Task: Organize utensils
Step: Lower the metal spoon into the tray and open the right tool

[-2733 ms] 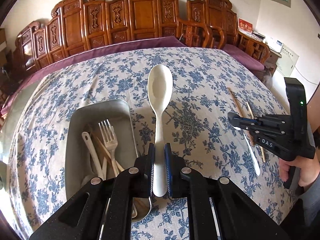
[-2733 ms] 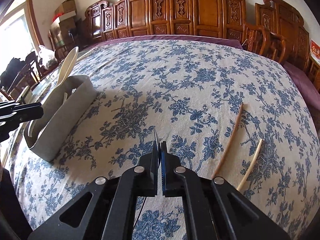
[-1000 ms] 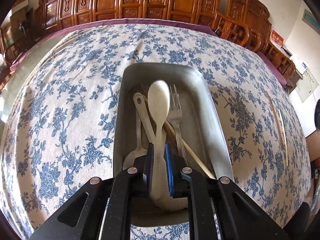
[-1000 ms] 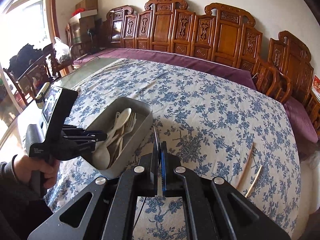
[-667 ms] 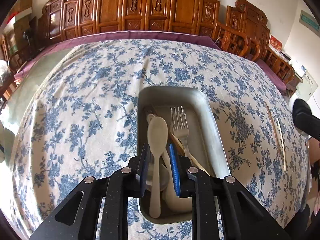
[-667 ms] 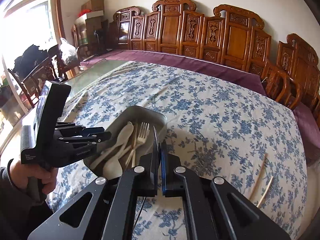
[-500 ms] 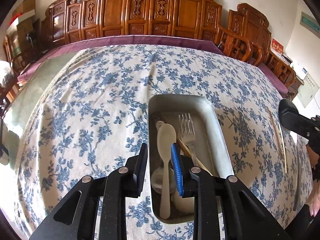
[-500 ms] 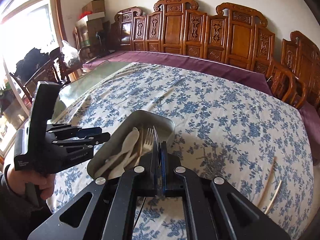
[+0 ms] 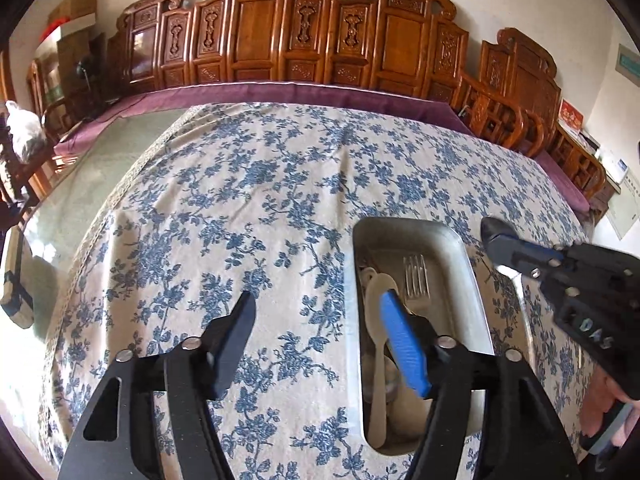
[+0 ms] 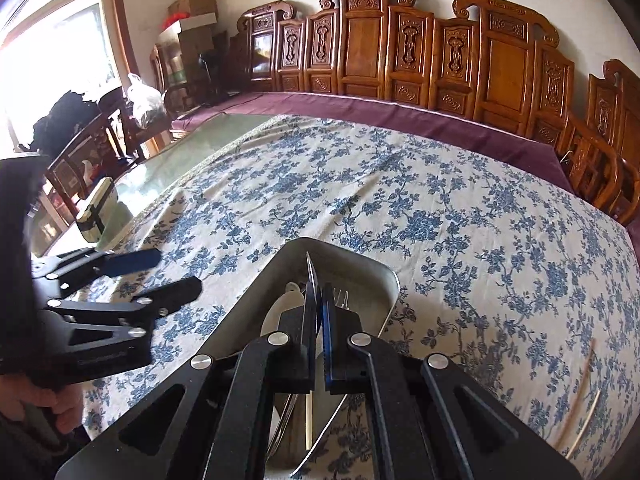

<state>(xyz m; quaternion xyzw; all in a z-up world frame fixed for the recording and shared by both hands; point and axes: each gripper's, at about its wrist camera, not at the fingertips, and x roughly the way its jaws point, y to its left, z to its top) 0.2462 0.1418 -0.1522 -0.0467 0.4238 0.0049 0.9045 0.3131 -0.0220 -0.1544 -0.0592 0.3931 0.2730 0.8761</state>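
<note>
My left tool (image 9: pixel 316 312) stands wide with its jaws opening; nothing is between them, and it touches nothing. Its blue-padded finger (image 9: pixel 404 344) hangs over the metal tray (image 9: pixel 472 280), its black finger over the flowered cloth of the desk (image 9: pixel 240 184). In the tray lie a white spoon (image 9: pixel 378 360) and a fork (image 9: pixel 416 276). My right tool (image 10: pixel 318 312) is clamped on a thin metal utensil (image 10: pixel 309 276), its tip over the tray. Two chopsticks (image 10: pixel 586 384) lie on the cloth, well apart from the tray.
</note>
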